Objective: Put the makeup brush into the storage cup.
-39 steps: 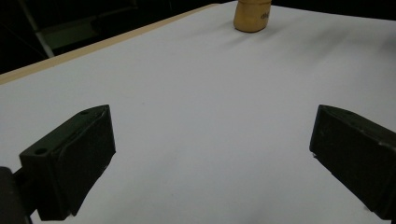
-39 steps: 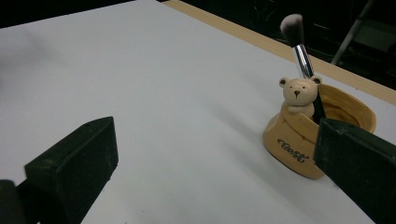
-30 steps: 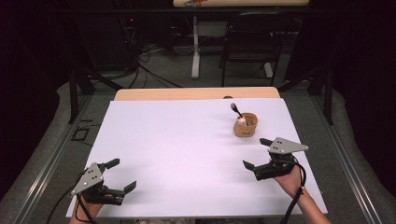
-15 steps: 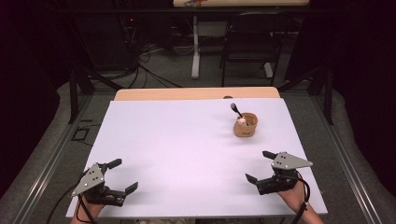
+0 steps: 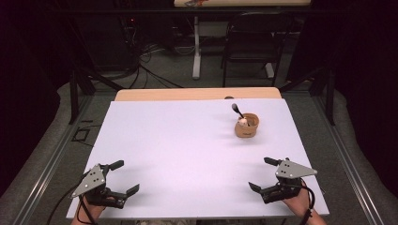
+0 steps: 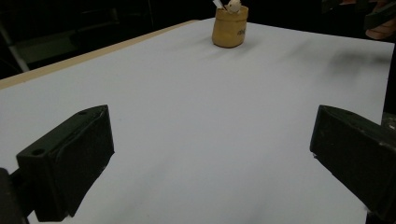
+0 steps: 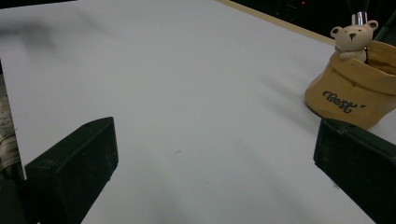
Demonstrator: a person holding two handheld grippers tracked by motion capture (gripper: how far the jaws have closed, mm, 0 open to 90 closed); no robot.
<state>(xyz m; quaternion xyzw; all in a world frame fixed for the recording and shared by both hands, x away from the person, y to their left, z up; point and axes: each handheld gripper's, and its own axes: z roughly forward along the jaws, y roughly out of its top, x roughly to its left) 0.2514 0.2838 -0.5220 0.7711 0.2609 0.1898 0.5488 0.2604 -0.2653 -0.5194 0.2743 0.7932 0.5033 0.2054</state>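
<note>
though small from above, tan sack-shaped holder [image 7: 350, 95], bear figure [image 7: 353, 35], perhaps ceramic

1. A white-topped table [image 5: 187, 154] with a bare wooden strip along its far edge.
2. A tan sack-shaped holder [image 5: 247, 125] marked "Best" stands upright on the far right part.
3. A small bear figure [image 7: 353, 37] and a dark-tipped stick sit inside it.

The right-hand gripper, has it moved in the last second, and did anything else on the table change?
Yes. The right gripper pulled back from the tan cup toward the person's edge of the table, jaws open, holding nothing. The left gripper barely shifted and stayed open. The cup with its little bear did not move.
</note>
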